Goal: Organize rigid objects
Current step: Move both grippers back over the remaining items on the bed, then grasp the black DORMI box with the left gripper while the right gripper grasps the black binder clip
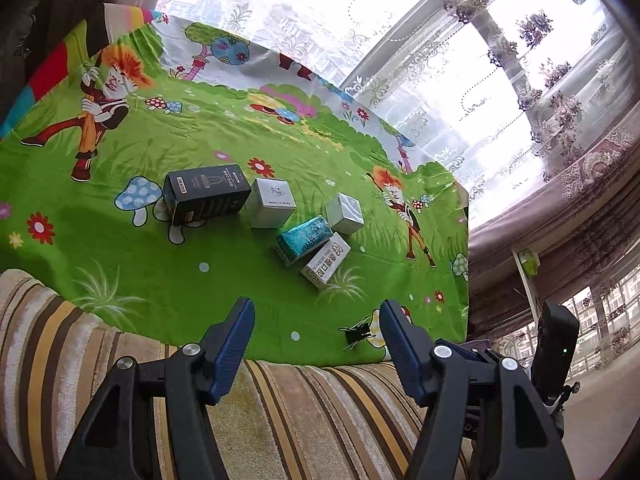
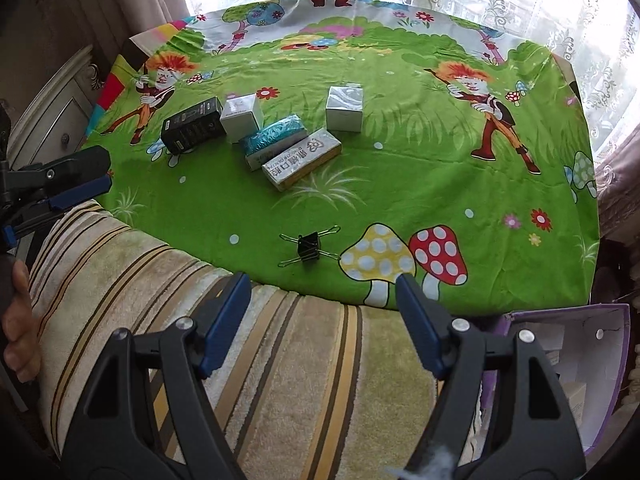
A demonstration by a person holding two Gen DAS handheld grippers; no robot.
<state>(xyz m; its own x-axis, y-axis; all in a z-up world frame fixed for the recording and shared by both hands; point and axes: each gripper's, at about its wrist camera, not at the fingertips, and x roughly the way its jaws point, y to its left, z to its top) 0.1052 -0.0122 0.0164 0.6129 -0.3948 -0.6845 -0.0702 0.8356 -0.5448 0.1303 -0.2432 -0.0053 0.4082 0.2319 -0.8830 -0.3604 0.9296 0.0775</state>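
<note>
Several small boxes lie on a green cartoon cloth [image 2: 400,184]: a black box [image 1: 206,194] [image 2: 192,124], a white cube box [image 1: 270,203] [image 2: 242,114], a teal box [image 1: 304,239] [image 2: 274,134], a long white box with Chinese print [image 1: 326,266] [image 2: 302,158], and a silver cube box [image 1: 344,213] [image 2: 344,109]. My left gripper [image 1: 316,310] is open and empty over the striped cushion, short of the boxes. My right gripper [image 2: 322,280] is open and empty at the cloth's near edge.
A black binder clip [image 2: 309,246] [image 1: 356,334] lies near the cloth's front edge. A striped cushion [image 2: 240,360] lies below both grippers. A purple open box [image 2: 580,360] stands at the lower right. Lace curtains [image 1: 440,60] hang behind the table.
</note>
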